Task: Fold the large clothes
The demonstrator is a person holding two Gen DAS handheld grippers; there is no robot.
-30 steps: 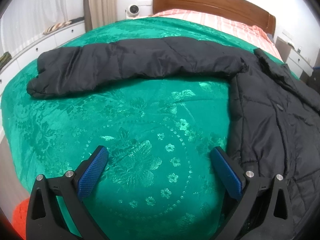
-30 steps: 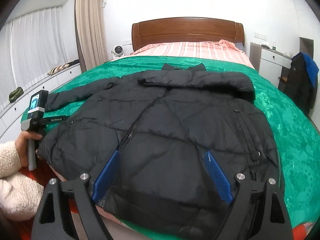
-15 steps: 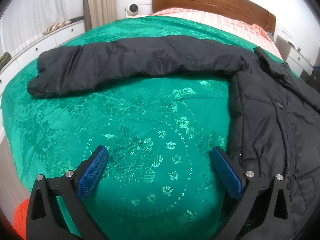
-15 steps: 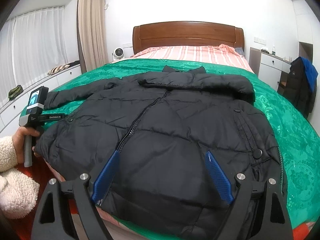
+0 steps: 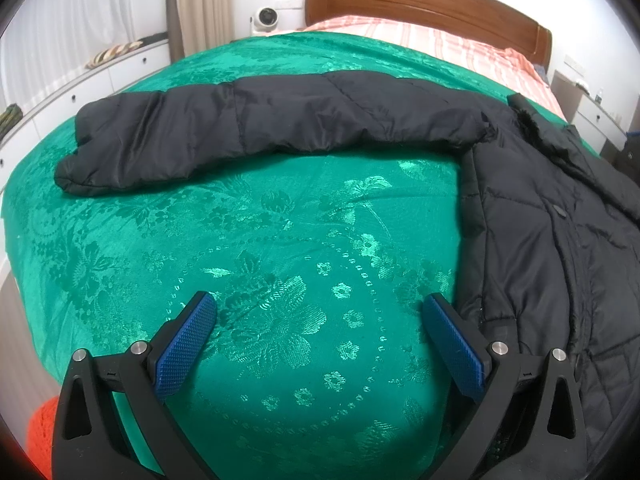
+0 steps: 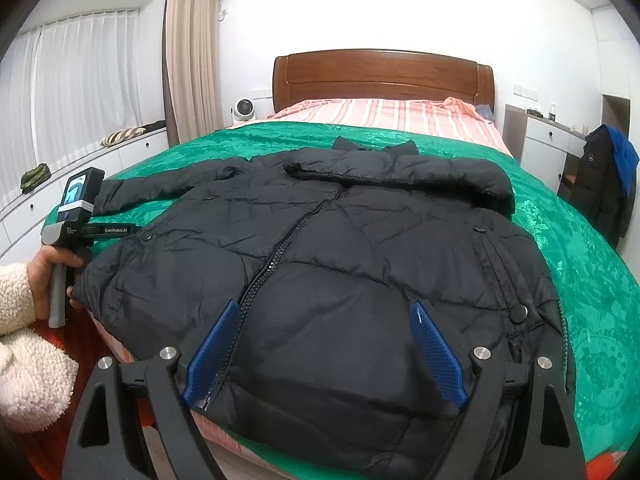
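The black jacket [image 6: 352, 264] lies flat, zipped, on the green bedspread [image 5: 280, 272], one sleeve [image 5: 256, 128] extended sideways. The left gripper [image 5: 320, 312] and right gripper [image 6: 324, 320] both have fingers spread apart, gripping nothing.

Light: I see a bright, even room, daylight through the white curtains [image 6: 80, 92].
Glare: the wall [image 6: 400, 8] above the headboard [image 6: 382, 76] blows out white.
Distortion: strong fisheye bending, dark vignette in corners.
Focus: sharp centre, softer edges.

Quilted matt jacket [image 6: 360, 264] on glossy brocade bedspread [image 5: 280, 264].
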